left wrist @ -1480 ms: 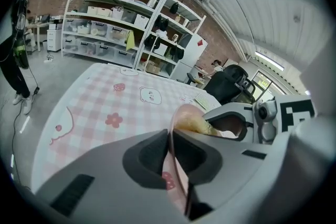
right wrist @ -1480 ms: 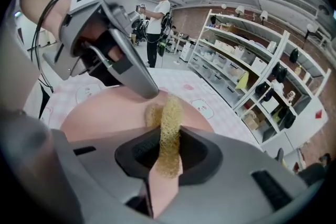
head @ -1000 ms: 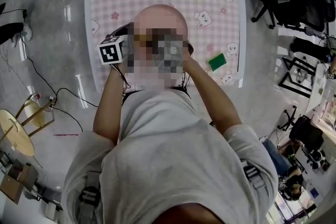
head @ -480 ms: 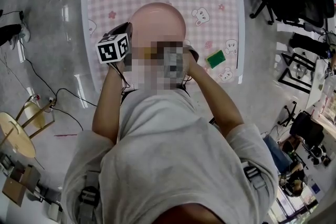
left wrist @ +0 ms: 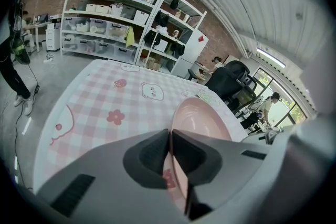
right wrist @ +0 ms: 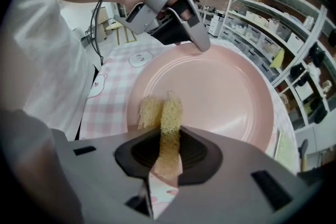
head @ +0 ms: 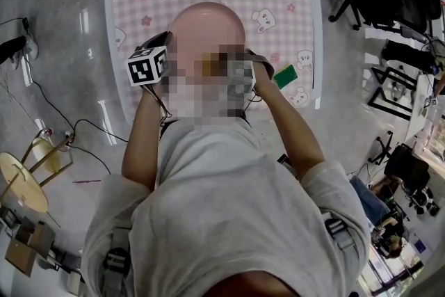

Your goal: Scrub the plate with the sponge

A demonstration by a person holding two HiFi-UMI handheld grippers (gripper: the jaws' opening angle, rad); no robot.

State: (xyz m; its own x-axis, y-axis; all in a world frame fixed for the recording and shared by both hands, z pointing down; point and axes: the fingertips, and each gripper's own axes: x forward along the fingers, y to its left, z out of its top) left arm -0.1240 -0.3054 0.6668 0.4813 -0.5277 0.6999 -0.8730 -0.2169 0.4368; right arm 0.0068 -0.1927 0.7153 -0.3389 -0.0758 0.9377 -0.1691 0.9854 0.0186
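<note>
The left gripper (left wrist: 169, 134) is clamping its fingers tight on the rim of the pink plate (left wrist: 202, 115), holding it over the checked surface (left wrist: 105, 105), while the right gripper (right wrist: 169, 139) is squeezing a yellow sponge (right wrist: 171, 112) whose tip is meeting the plate's face.

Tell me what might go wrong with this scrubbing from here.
The left hand-held gripper pinches the plate only at its rim, so pushing may twist it loose. The sponge sticks out little past the right hand-held gripper, so its jaws might scrape the plate.
</note>
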